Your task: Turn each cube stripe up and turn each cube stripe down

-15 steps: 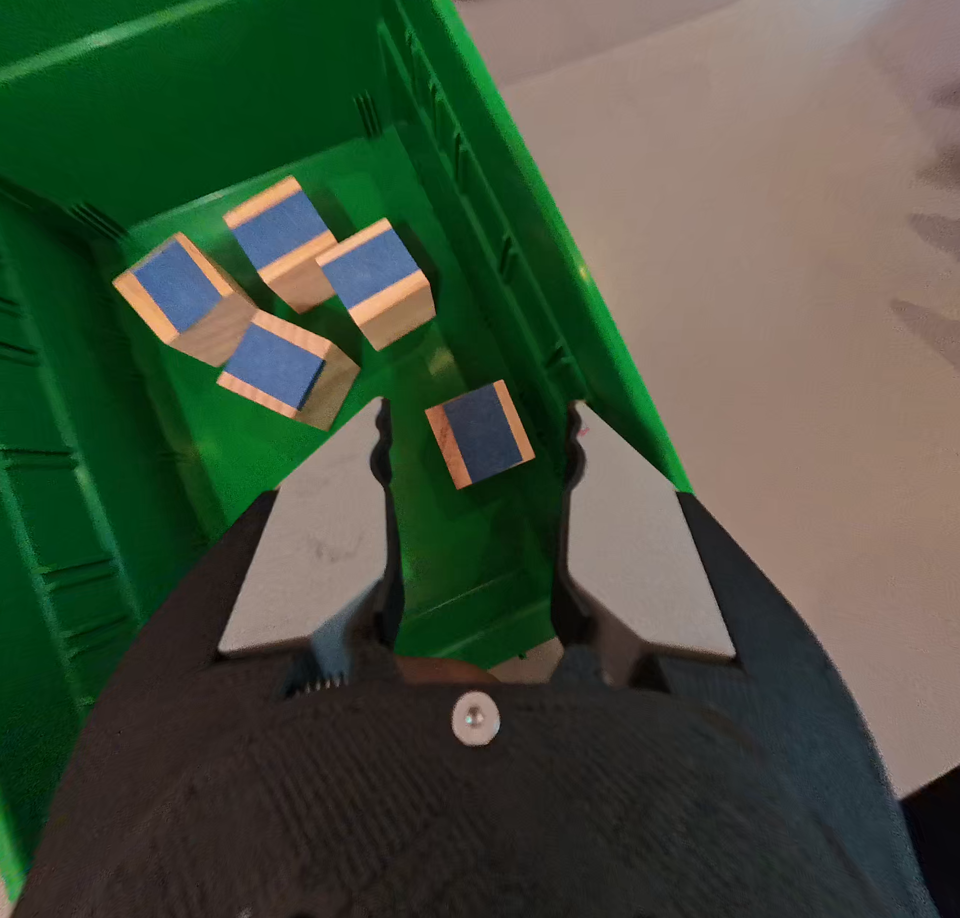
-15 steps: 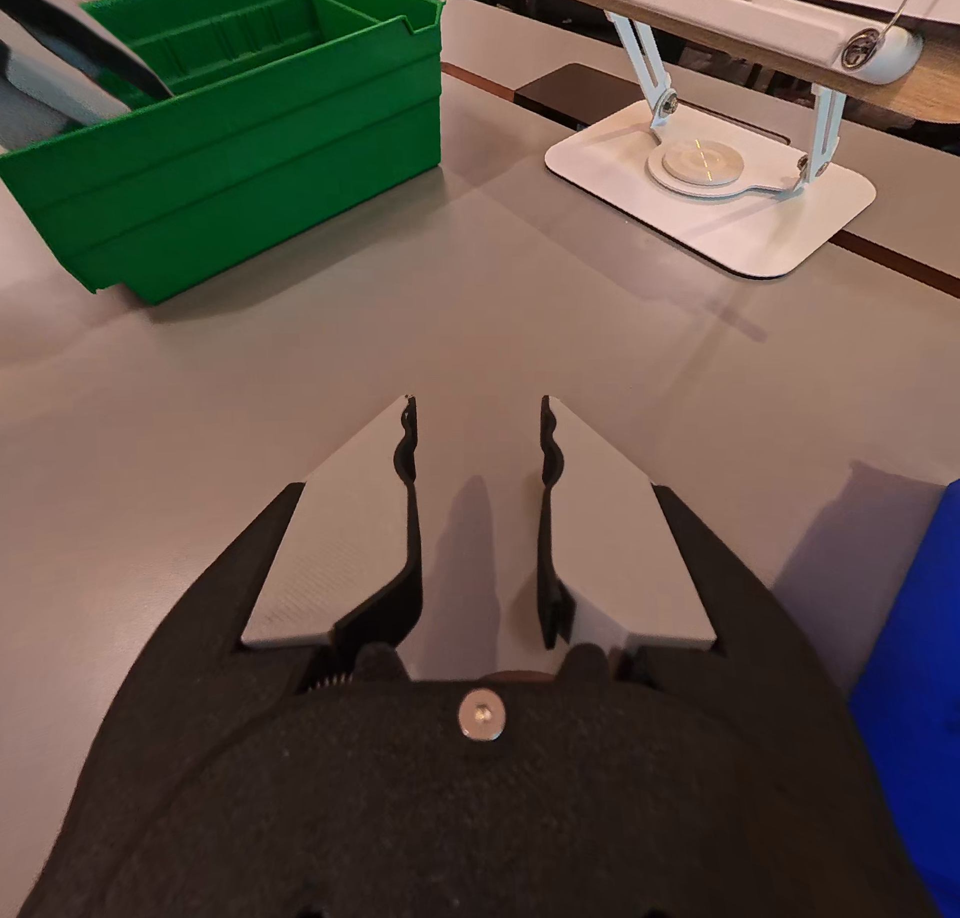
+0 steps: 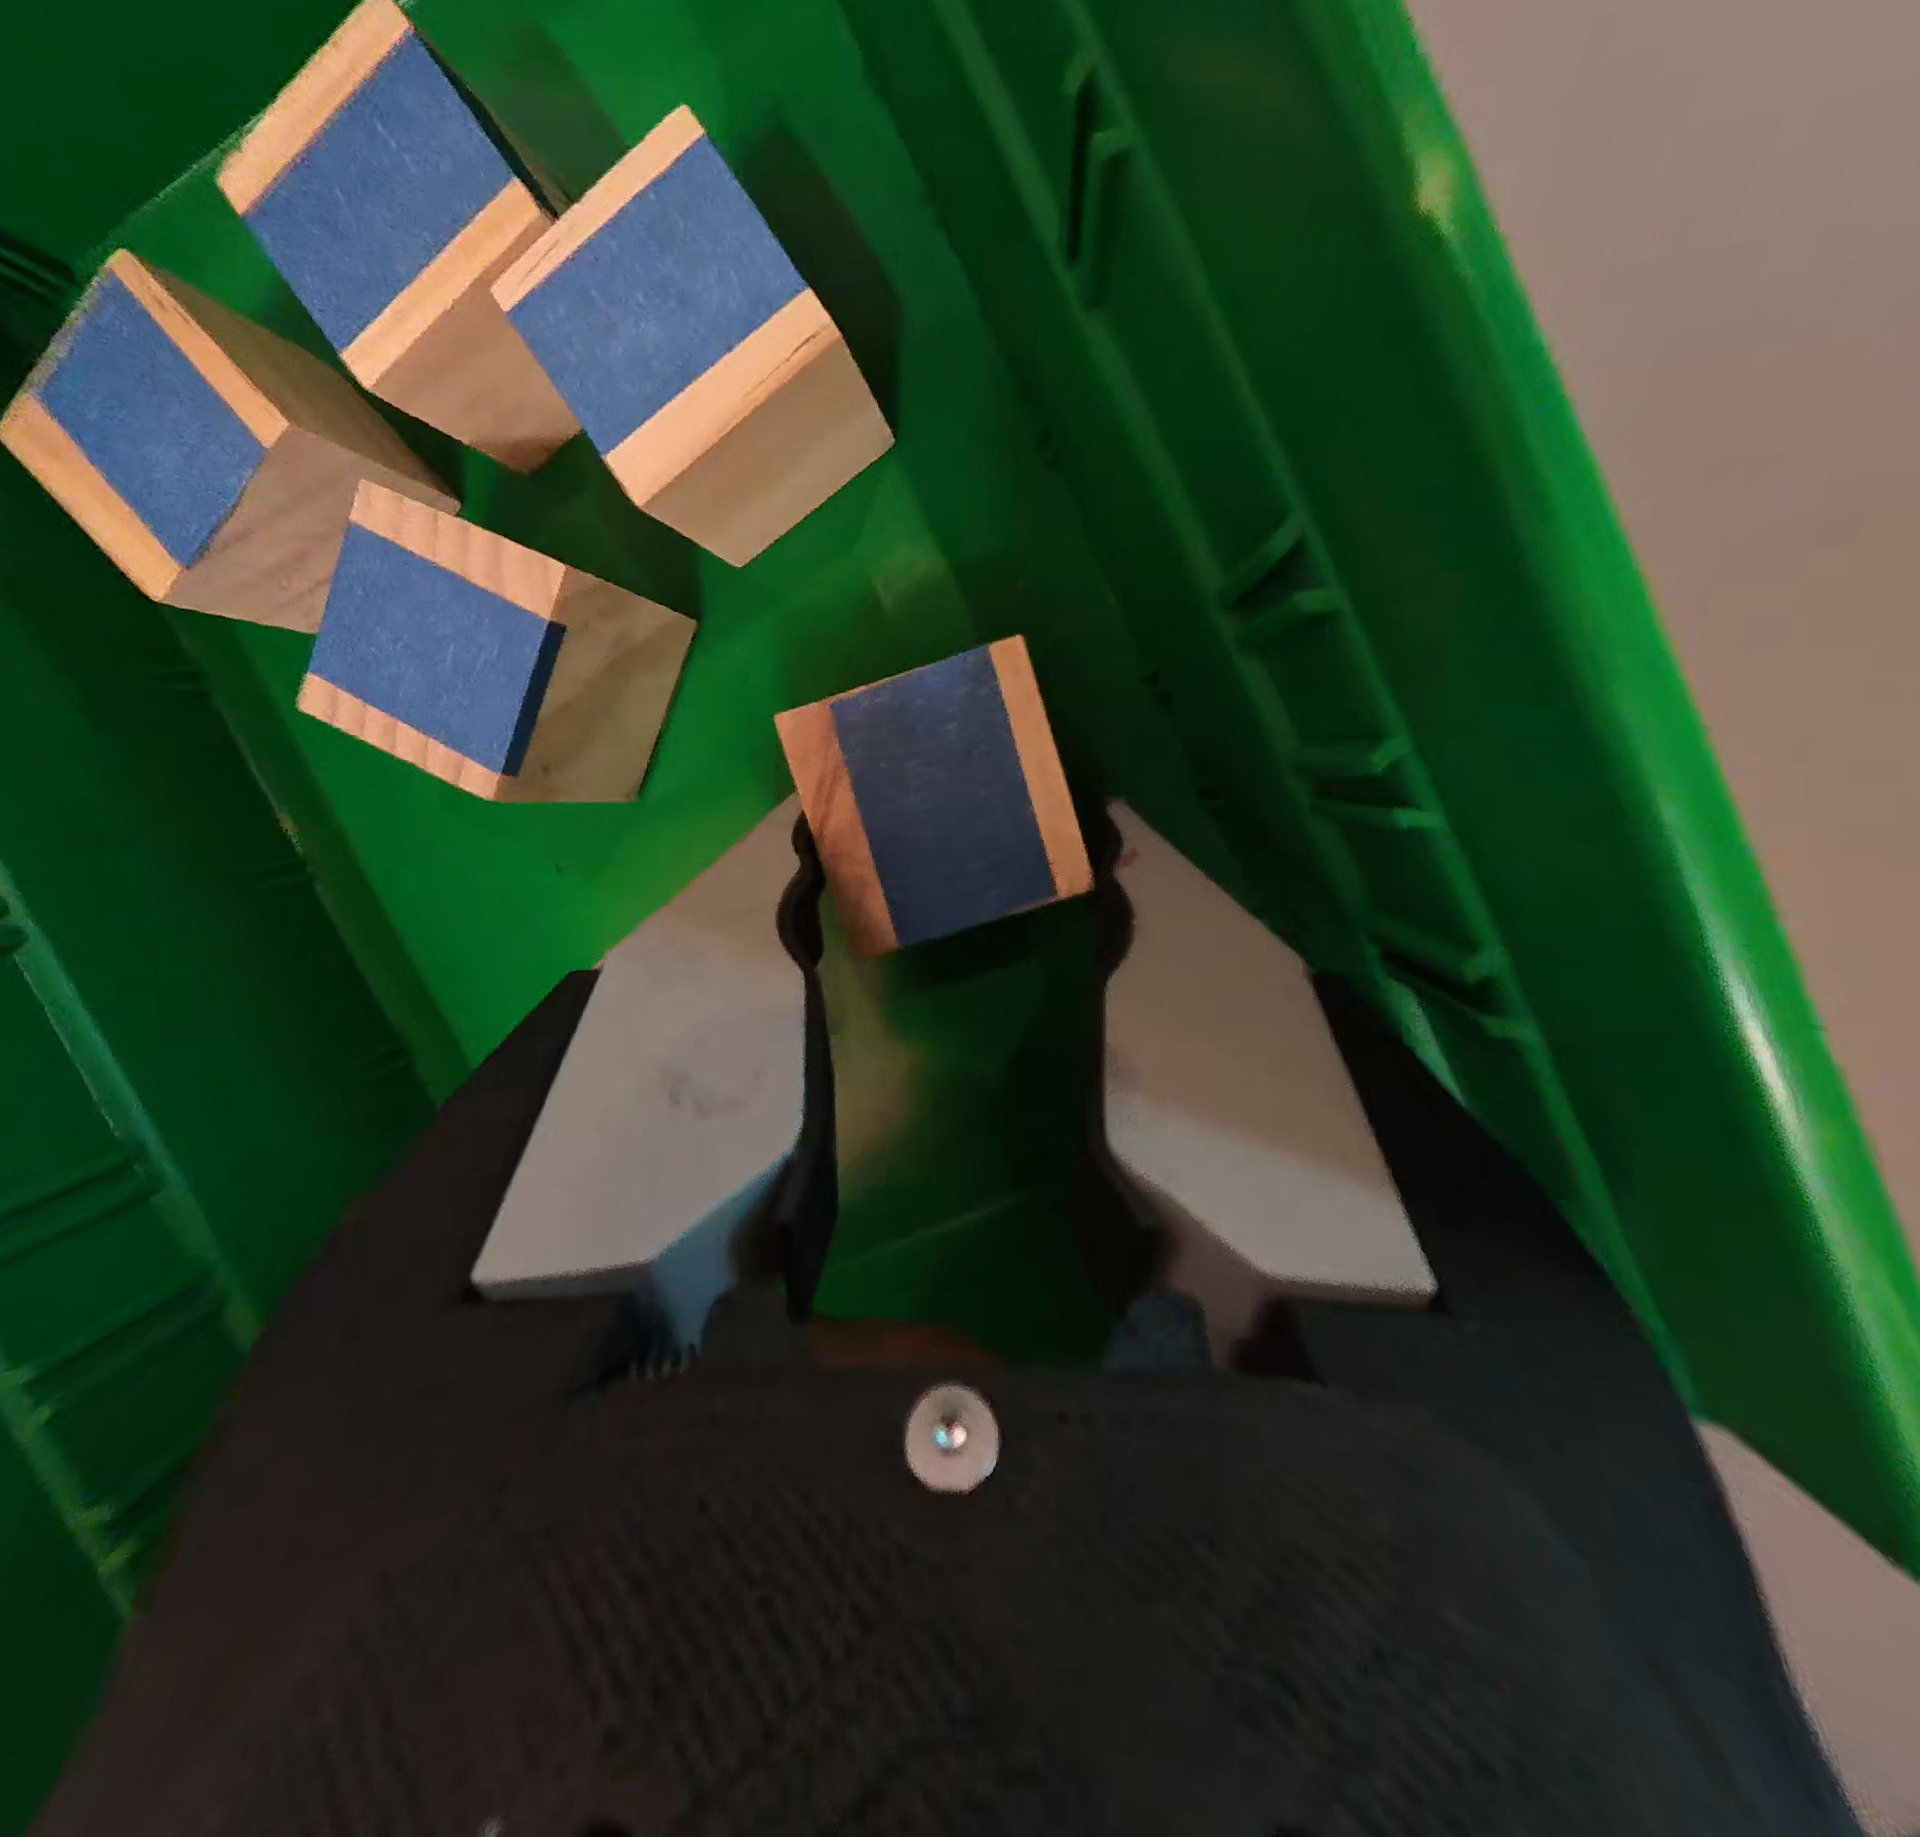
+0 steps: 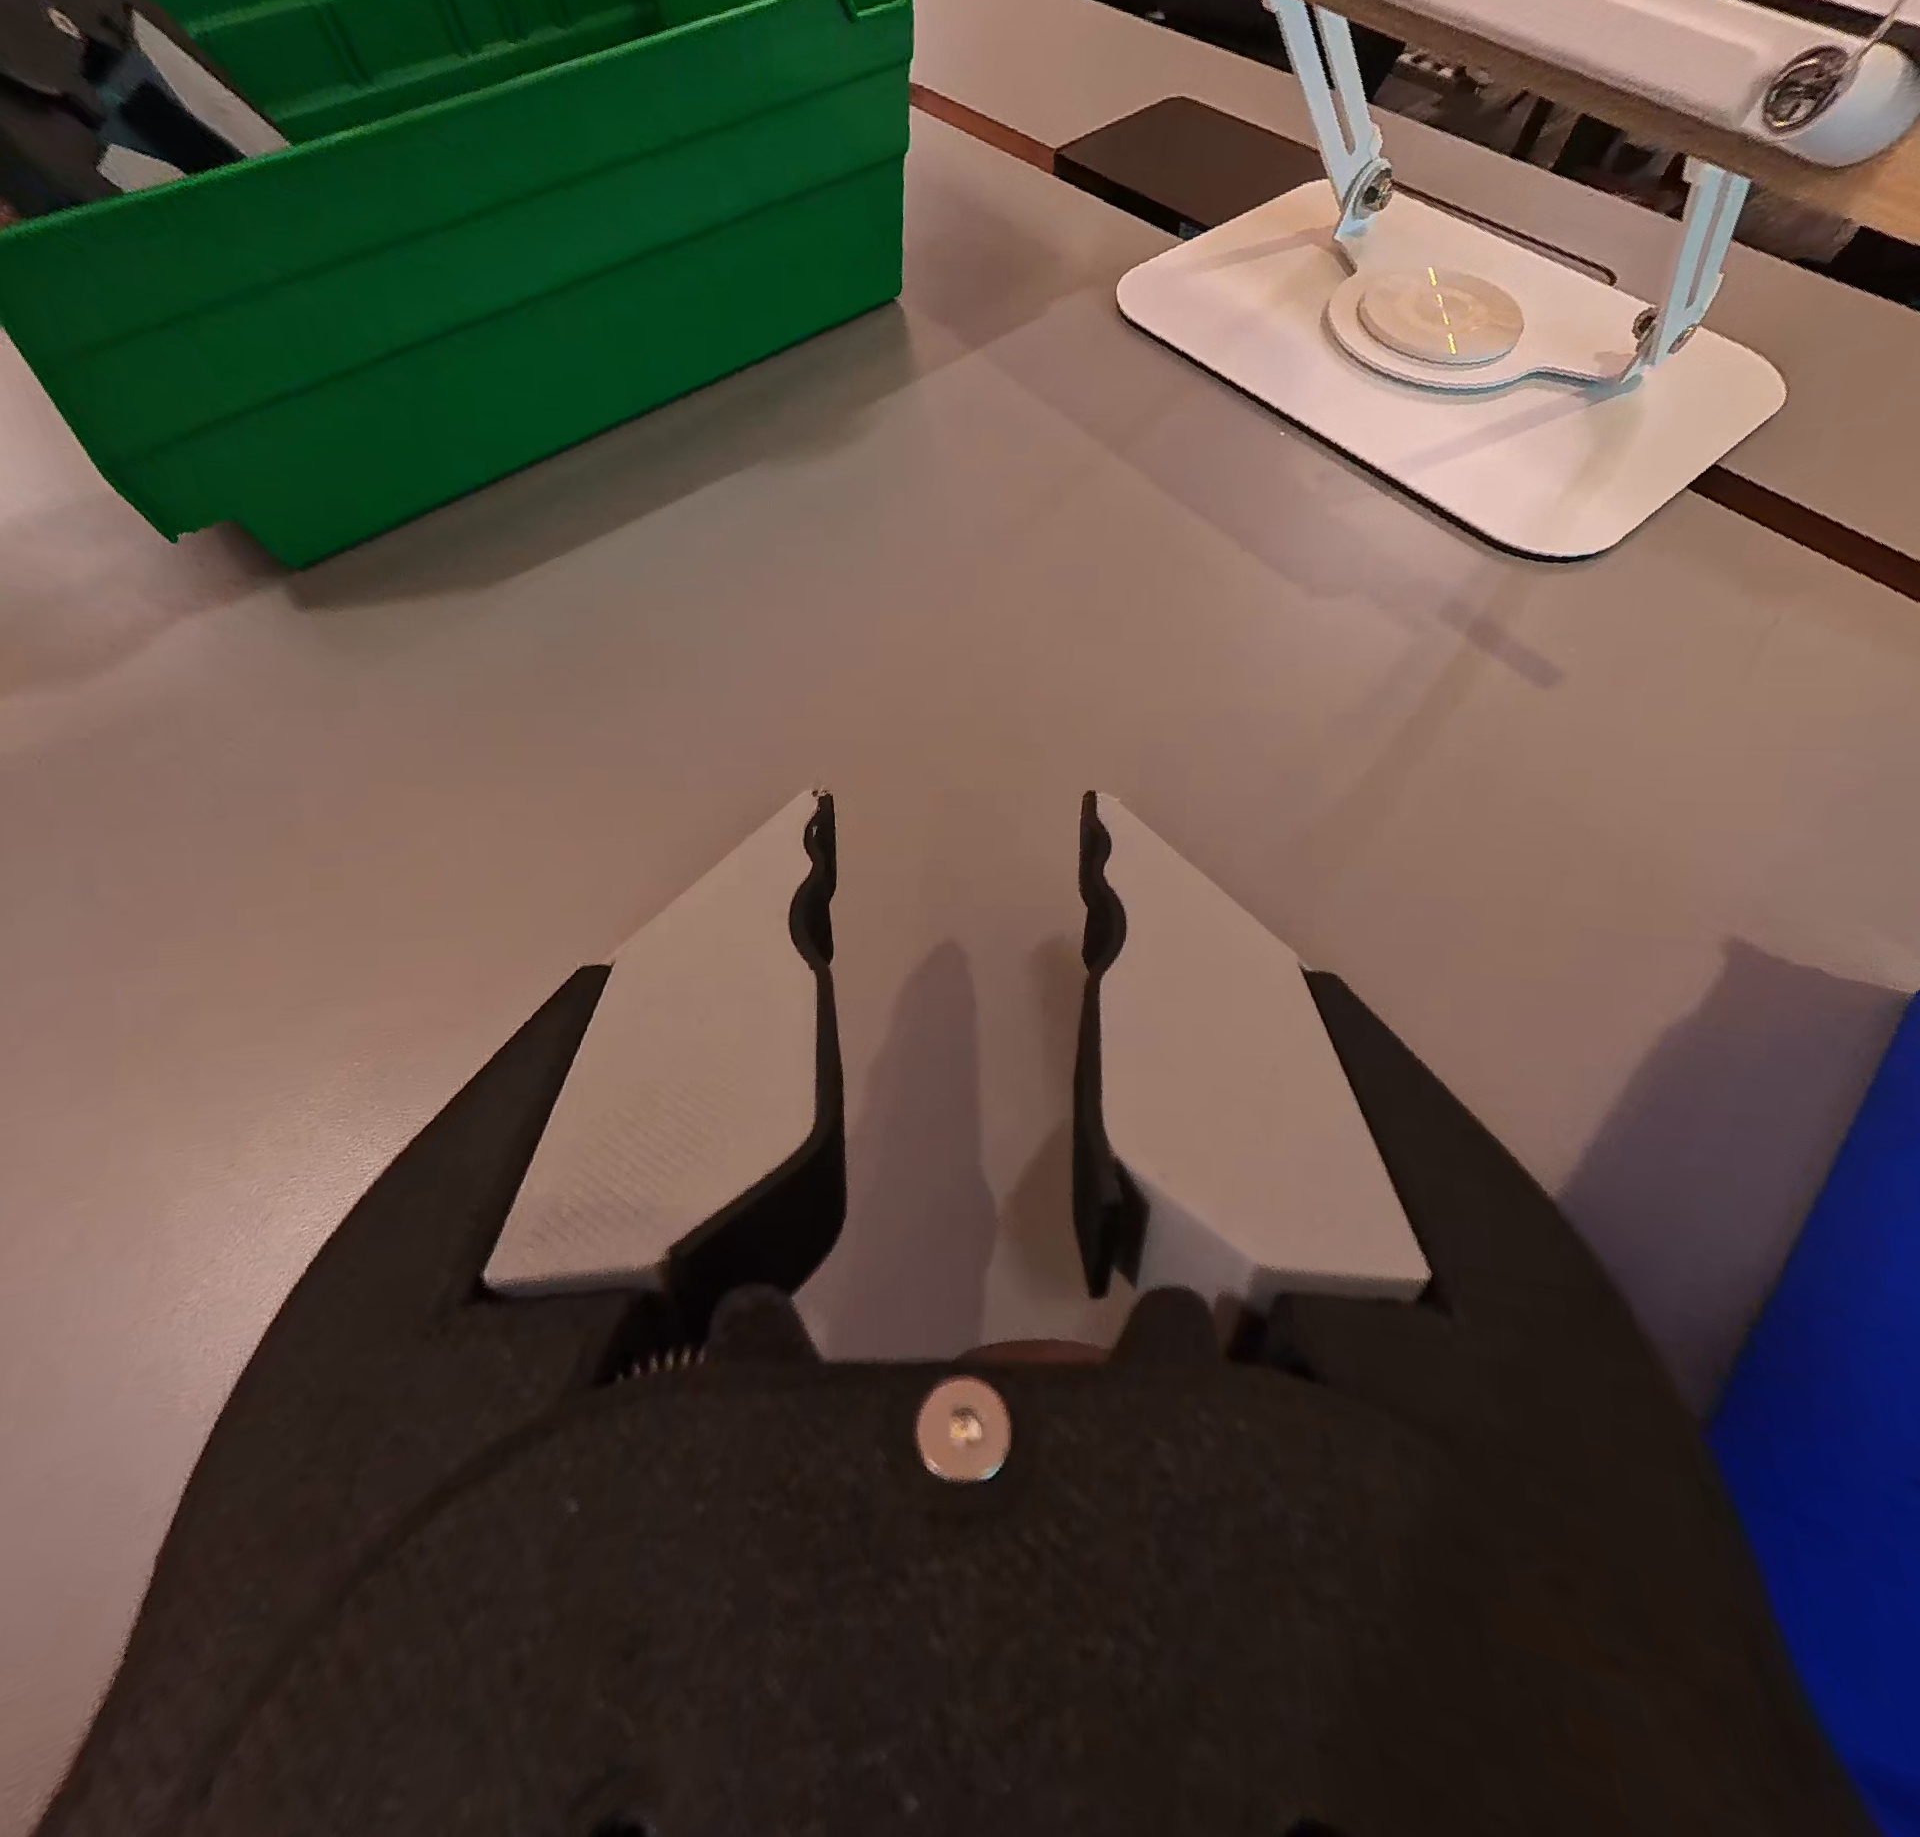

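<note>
Several wooden cubes with a blue stripe facing up lie in the green bin. A cluster sits at the far left: one cube, another, a third and a fourth. The nearest cube lies alone by the bin's right wall. My left gripper is open inside the bin, its fingertips flanking this cube, partly hidden under its top face. My right gripper is open and empty over the grey table. The right wrist view shows the bin with the left gripper in it.
A white tilting stand sits on the table at the far right. A blue object is at the right edge, close to my right gripper. The bin's right wall is close to my left gripper's right finger.
My left gripper has moved forward and down into the bin, so the near cube now sits between its fingertips. The right gripper has barely moved.
</note>
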